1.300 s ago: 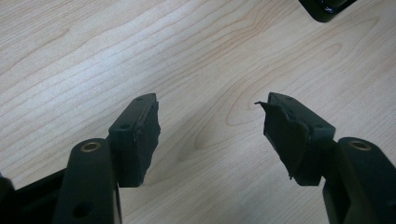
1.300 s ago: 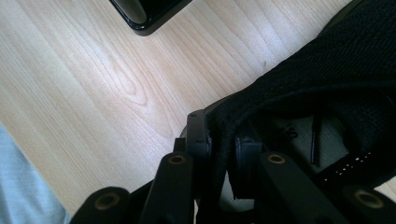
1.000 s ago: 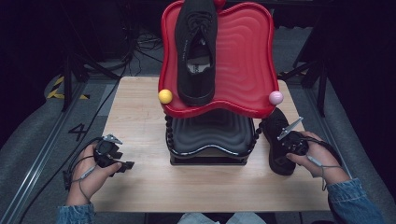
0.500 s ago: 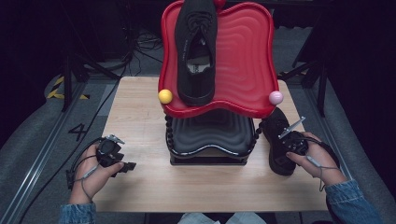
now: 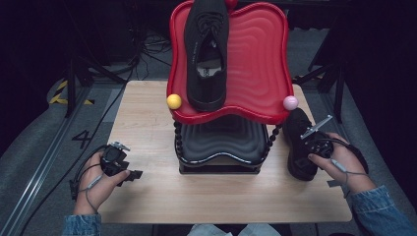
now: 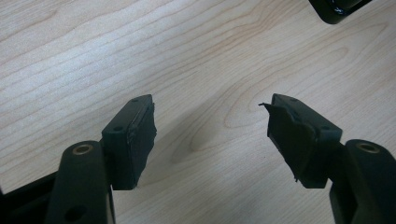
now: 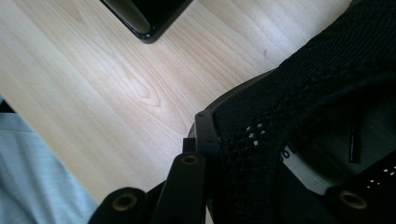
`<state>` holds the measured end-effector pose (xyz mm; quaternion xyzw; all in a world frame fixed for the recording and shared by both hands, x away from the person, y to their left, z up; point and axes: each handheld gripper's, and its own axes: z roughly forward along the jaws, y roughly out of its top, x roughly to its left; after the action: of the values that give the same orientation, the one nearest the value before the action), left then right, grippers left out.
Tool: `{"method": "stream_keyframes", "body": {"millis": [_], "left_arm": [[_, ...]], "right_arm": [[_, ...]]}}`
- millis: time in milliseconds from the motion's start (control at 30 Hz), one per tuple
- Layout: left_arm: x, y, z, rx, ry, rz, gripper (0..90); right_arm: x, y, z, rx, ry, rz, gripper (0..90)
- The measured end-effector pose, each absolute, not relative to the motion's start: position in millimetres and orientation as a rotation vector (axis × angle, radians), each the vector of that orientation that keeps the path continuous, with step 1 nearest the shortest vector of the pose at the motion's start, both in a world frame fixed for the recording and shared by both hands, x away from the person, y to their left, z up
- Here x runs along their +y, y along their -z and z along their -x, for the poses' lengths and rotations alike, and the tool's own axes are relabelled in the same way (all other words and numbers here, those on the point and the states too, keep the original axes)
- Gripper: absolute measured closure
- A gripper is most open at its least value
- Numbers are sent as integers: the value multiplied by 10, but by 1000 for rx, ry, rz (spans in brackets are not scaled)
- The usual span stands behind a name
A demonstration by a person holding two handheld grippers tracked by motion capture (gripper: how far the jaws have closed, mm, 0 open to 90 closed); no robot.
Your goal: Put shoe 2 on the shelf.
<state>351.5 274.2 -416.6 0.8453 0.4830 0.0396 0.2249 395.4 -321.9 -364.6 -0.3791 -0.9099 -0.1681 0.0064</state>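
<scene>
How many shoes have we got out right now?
2. One shoe lies on the red tray; the other shoe sits on the table, right tool gripping its collar.

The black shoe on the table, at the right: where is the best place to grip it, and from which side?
Probably its collar, from above: the black shoe stands upright, opening upward, and that thin fabric edge fits between jaws. The right gripper already straddles it there.

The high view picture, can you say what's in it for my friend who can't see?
A black shoe lies on a tilted red tray above a wooden table. The right gripper grips a second shoe beside the stand; the left gripper hovers open.
</scene>
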Motion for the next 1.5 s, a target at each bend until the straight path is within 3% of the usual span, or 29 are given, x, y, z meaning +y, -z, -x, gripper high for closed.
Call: {"method": "stream_keyframes", "body": {"millis": [967, 1500], "left_arm": [[2699, 4135, -3515, 1301, -122, -2355, 310], [2644, 4193, -3528, 1275, -81, -2407, 301]], "right_arm": [[-3152, 2241, -3827, -2926, 653, 1115, 879], [-3216, 1714, -3741, -2954, 718, 1085, 874]]}}
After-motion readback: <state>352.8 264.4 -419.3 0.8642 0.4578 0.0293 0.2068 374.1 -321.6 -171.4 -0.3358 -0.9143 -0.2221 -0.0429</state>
